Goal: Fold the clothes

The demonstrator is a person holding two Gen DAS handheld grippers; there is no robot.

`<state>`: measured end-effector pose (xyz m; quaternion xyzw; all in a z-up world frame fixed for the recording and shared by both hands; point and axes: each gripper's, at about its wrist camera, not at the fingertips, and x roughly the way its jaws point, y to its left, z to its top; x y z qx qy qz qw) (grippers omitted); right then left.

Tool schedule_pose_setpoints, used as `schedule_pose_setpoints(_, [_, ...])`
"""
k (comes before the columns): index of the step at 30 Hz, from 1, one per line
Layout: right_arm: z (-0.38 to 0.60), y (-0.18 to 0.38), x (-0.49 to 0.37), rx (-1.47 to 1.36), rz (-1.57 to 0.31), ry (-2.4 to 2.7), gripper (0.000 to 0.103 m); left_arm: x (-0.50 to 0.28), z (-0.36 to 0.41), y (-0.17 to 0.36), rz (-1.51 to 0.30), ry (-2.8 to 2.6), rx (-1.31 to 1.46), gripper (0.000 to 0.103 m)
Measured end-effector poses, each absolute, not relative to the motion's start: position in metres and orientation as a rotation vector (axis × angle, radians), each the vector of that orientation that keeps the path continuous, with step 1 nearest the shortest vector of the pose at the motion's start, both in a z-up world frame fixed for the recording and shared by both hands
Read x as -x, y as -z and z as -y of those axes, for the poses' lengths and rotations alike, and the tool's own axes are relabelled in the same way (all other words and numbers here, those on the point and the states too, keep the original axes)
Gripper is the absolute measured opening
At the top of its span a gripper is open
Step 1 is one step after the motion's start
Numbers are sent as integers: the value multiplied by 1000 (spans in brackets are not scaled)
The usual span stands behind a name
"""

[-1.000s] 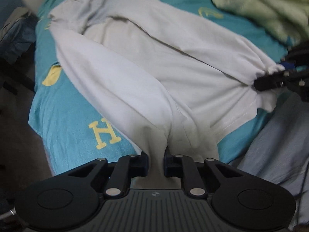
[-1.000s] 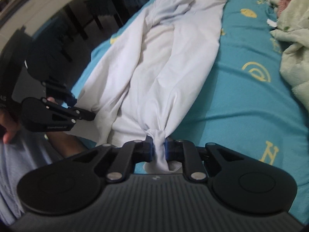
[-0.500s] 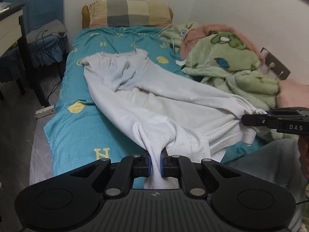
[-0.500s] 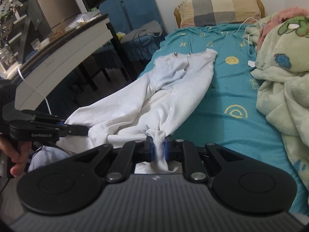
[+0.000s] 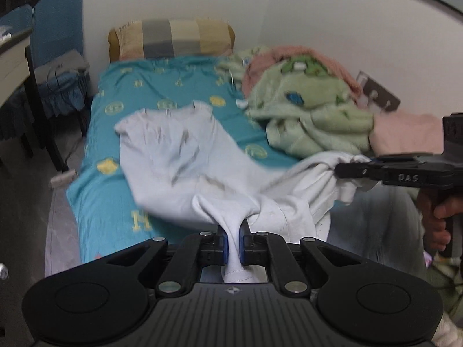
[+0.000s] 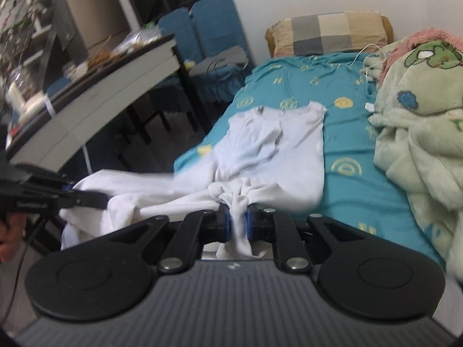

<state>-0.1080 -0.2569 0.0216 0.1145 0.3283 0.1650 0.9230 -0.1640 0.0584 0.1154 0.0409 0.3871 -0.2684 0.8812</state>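
A white long-sleeved shirt [image 5: 185, 159] lies lengthwise on the teal bed sheet [image 5: 115, 196], collar end far away, hem end raised off the bed toward me. My left gripper [image 5: 233, 238] is shut on a bunched corner of the hem. My right gripper [image 6: 238, 225] is shut on the other hem corner of the white shirt [image 6: 277, 150]. Each gripper shows in the other's view: the right gripper [image 5: 347, 170] at the right, the left gripper [image 6: 95, 199] at the left, both pinching cloth. The fabric between them sags in folds.
A green and pink blanket pile [image 5: 303, 110] fills the bed's right side by the wall. A checked pillow [image 5: 170, 39] lies at the head. A dark desk [image 6: 86, 92] and blue chairs [image 6: 208, 29] stand left of the bed. A hand [image 5: 442, 219] holds the right gripper's handle.
Both grippers have lifted and pulled back toward the foot of the bed with the hem. The shirt has slid down the sheet and bunched near the grippers. Both stay shut.
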Motion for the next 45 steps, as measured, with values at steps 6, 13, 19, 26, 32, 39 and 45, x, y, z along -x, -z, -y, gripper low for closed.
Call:
schedule_pose_setpoints(6, [257,-13,19,-288,-660,-285,14,62,-55,-111,-747,495,-37,8])
schedule_pose_setpoints(13, [260,35,-79,-359,-681,-238,14,-50,-50,-62,-721,388,34,8])
schedule_pose_setpoints(19, [265,95,-130,-396,-678,-189,15,-124,-52,12,-762,325,96,8])
schedule_pose_setpoints(26, [259,146,-171,-353,-778,-133,15,-167,-41,73,-815,253,33,8])
schedule_pose_setpoints(32, [256,158,-178,-325,-801,-111,18,-176,-42,101,-869,217,65,10])
schedule_pose_setpoints(39, [259,147,-167,-333,-772,-71,64,-150,-38,83,-800,201,57,42])
schedule_pose_setpoints(45, [257,125,-129,-315,-701,-59,75,-110,-40,57,-717,173,19,76])
